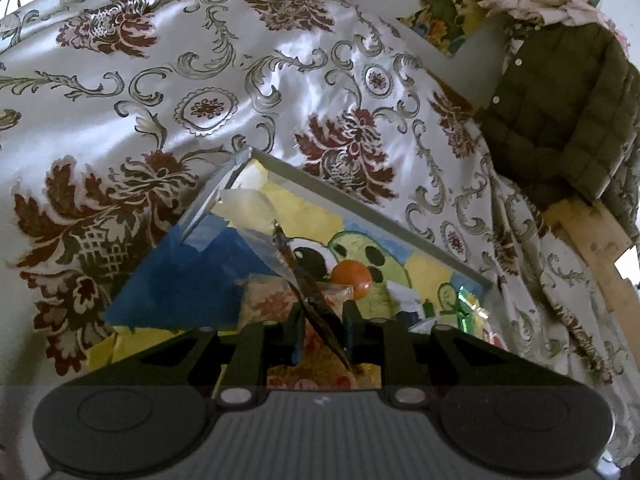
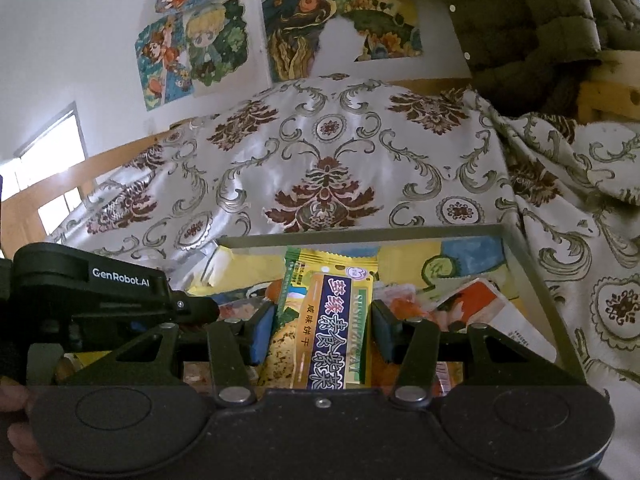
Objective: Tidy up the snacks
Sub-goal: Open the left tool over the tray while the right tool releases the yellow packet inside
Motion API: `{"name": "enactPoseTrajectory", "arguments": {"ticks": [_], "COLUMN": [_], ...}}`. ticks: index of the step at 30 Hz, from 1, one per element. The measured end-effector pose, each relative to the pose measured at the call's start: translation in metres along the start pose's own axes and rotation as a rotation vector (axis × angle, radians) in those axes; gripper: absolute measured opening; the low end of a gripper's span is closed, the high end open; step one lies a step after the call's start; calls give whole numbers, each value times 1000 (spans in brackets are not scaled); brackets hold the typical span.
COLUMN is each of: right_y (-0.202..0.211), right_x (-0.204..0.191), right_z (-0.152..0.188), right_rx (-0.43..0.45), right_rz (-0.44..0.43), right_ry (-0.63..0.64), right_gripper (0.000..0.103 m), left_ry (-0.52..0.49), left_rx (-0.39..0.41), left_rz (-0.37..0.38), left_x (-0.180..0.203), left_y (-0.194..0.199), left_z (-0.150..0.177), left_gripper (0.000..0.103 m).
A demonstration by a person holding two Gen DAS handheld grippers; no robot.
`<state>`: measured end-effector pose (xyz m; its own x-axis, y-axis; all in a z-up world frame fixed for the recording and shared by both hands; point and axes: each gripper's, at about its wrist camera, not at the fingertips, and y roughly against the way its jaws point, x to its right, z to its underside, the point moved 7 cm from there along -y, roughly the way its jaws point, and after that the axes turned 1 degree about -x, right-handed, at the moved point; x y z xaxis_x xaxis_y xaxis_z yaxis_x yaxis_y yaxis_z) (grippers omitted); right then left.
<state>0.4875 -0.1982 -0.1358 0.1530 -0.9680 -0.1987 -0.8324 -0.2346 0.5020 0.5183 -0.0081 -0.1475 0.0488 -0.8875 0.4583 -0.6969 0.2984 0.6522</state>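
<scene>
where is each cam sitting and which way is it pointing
Left wrist: on the left gripper, looking along its fingers into the tray; fingers pinch a clear packet.
Right wrist: on the right gripper, facing the tray's far rim and wall pictures; fingers grip a yellow biscuit pack; the left gripper shows.
Shared: tray, floral cloth, green jacket.

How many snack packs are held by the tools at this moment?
2. The left tool pinches a thin clear pack over the box; the right tool grips a yellow cracker pack. More packs lie below.
</scene>
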Motion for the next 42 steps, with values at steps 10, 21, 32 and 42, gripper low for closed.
{"name": "enactPoseTrajectory", "arguments": {"ticks": [10, 21, 32, 42], "right_y": [0, 13, 53, 108], "right_x": [-5, -1, 6, 4], "right_z": [2, -8, -34, -52], "right_rx": [-9, 1, 57, 111], "right_rz": [8, 3, 8, 9], "right_ry": [29, 8, -49, -53], "right_gripper": [53, 59, 77, 97], "left_ry": [-59, -19, -15, -93], "left_rx": [-61, -63, 36, 224], "left_rz": [-94, -119, -128, -148], "left_x": [2, -2, 11, 22], "left_y": [2, 21, 73, 138], "left_z": [-2, -1, -11, 2], "left_gripper": [38, 74, 99, 103]}}
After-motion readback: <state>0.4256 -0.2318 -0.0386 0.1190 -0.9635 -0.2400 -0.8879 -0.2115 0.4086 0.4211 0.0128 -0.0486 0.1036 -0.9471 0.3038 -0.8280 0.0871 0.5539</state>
